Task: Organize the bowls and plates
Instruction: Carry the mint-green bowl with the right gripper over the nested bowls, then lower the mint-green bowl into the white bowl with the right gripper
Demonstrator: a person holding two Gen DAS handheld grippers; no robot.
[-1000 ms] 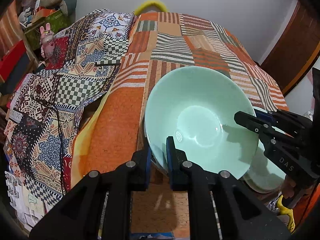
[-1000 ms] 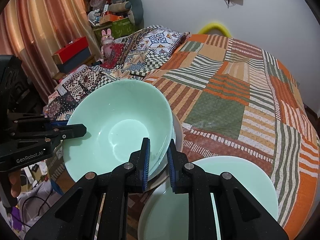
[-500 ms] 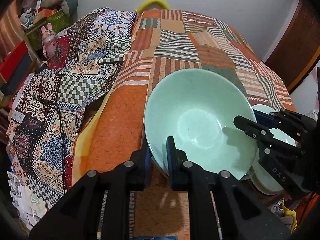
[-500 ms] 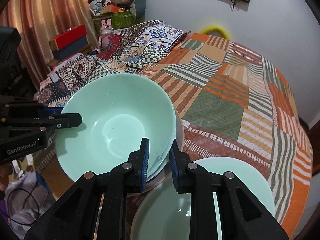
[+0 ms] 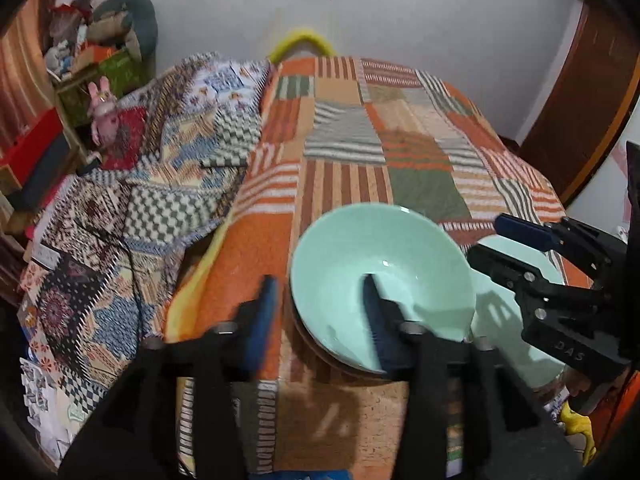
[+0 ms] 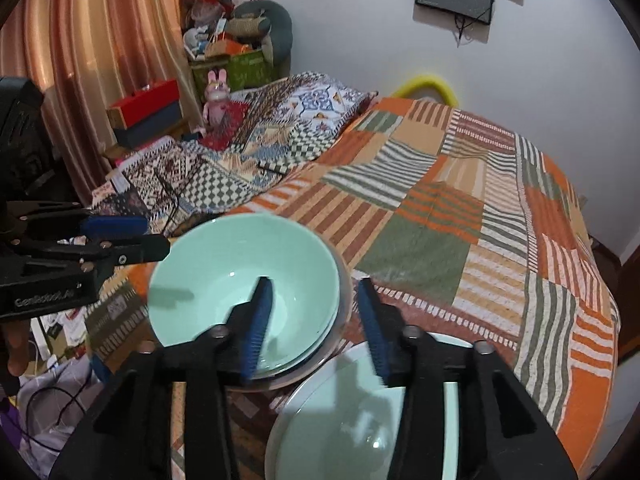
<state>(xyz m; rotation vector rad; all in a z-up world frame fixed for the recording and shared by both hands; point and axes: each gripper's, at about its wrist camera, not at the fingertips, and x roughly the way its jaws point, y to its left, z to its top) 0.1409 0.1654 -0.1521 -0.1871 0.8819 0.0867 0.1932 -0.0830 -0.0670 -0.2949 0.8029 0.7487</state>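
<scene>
Bowl: pale green glazed ceramic bowl nested on bowl stack, near edge of orange patchwork bedspread.
Beside: pale green flat plate, touching stack.
L gripper: fingers apart, straddling rim; clamped 0.5 s ago.
R gripper: same, released.

Between my left gripper's spread fingers sits the mint bowl, smooth and glossy like glazed ceramic, catching small white highlights. My fingers look like matt black plastic with ribbed blue pads. Just right of my right gripper, the pale plate has the same slick, reflective glaze. Ahead of both grippers the patchwork bedspread is matt woven cloth, slightly coarse. Far left of my right gripper hangs a curtain with a soft satin sheen.
</scene>
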